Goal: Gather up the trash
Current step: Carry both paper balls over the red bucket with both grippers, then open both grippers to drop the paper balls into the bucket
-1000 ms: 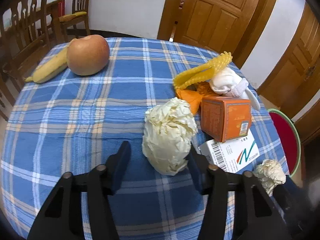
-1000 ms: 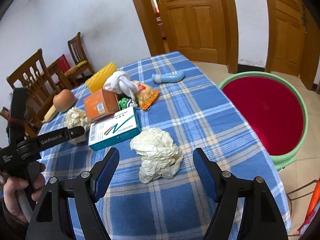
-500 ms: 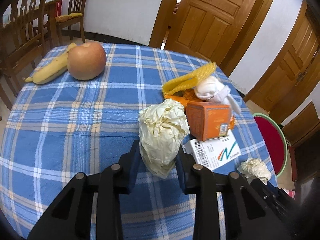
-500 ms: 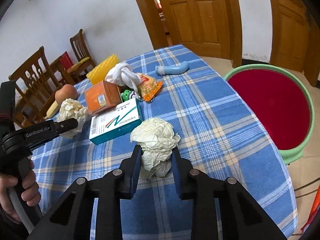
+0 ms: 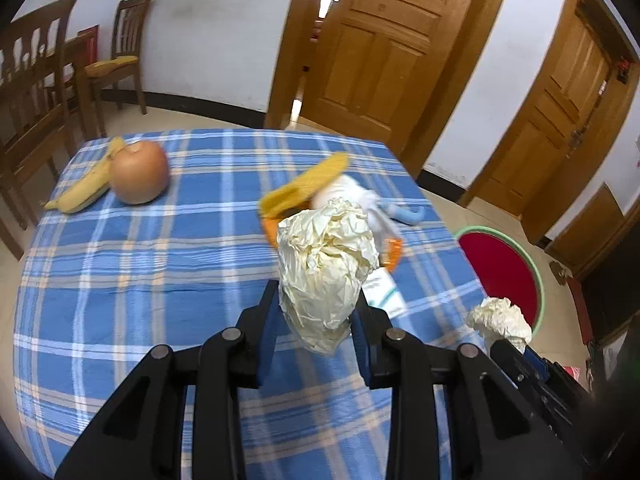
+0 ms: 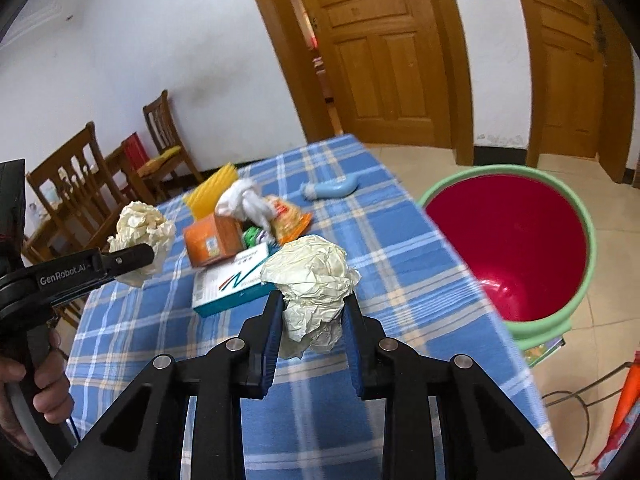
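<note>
While both paper wads are up off the blue plaid tablecloth [image 6: 400, 240], neither is in the bin yet. The left gripper [image 5: 316, 322] has its jaws closed almost fully on the lower part of a crumpled cream paper ball [image 5: 326, 264], most of which bulges out above the pads. The right gripper [image 6: 311, 326] is pinched the same way on a second paper wad [image 6: 310, 280], with a loose tail hanging below the fingertips. In the right wrist view the red basin with a green rim [image 6: 576, 304] sits on the floor at about 3 o'clock, just beyond the table edge.

Risks, as I judge them: crumpled paper compresses and springs, so a shallow bite may slip during a quick swing; a release too early would drop a wad on the floor or the table edge; the left load must cross over the orange carton [image 6: 212, 240] and white-and-teal box [image 6: 232, 280], and could brush them.
</note>
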`<state>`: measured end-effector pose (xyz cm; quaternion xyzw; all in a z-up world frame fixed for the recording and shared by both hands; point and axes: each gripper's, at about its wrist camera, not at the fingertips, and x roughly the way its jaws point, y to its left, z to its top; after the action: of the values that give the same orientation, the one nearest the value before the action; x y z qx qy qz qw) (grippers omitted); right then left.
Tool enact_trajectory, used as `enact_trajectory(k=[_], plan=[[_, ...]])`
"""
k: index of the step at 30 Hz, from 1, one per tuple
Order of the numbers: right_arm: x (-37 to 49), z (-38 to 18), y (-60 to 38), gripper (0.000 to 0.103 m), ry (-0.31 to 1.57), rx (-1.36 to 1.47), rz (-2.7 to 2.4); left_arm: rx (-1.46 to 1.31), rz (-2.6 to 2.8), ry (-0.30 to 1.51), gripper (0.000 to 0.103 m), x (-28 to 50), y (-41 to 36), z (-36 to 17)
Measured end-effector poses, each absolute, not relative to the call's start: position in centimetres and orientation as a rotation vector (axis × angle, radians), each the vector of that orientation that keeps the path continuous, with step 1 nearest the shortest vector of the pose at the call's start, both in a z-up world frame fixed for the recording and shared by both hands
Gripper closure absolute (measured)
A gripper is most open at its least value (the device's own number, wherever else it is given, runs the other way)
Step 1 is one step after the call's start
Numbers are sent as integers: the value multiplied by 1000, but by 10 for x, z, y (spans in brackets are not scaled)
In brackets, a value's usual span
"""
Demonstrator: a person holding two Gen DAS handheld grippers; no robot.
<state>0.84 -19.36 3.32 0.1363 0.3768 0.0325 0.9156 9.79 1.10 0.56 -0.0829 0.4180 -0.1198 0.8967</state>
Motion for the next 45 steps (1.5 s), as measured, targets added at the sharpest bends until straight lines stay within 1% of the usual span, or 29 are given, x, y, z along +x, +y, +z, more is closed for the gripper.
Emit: enact_trajectory(k=[9, 16, 25, 31, 43, 45], plan=[[3, 43, -238, 74, 732, 310, -18, -88, -348, 859, 70, 101, -47, 21], [-1, 42, -274, 74, 720, 339, -89, -19, -427, 876, 70, 108, -102, 20], [3, 29, -314, 74, 731, 378, -170, 43, -530, 895, 70, 119, -169, 4], [6, 12, -335, 73, 760, 401, -204, 79, -578, 927, 70, 130, -211, -15], [17, -10, -361, 70, 799, 440, -246, 96, -599, 967, 70, 154, -248, -41], [18, -12, -363, 68, 803, 446, -248, 98, -597, 965, 66, 156, -250, -42]])
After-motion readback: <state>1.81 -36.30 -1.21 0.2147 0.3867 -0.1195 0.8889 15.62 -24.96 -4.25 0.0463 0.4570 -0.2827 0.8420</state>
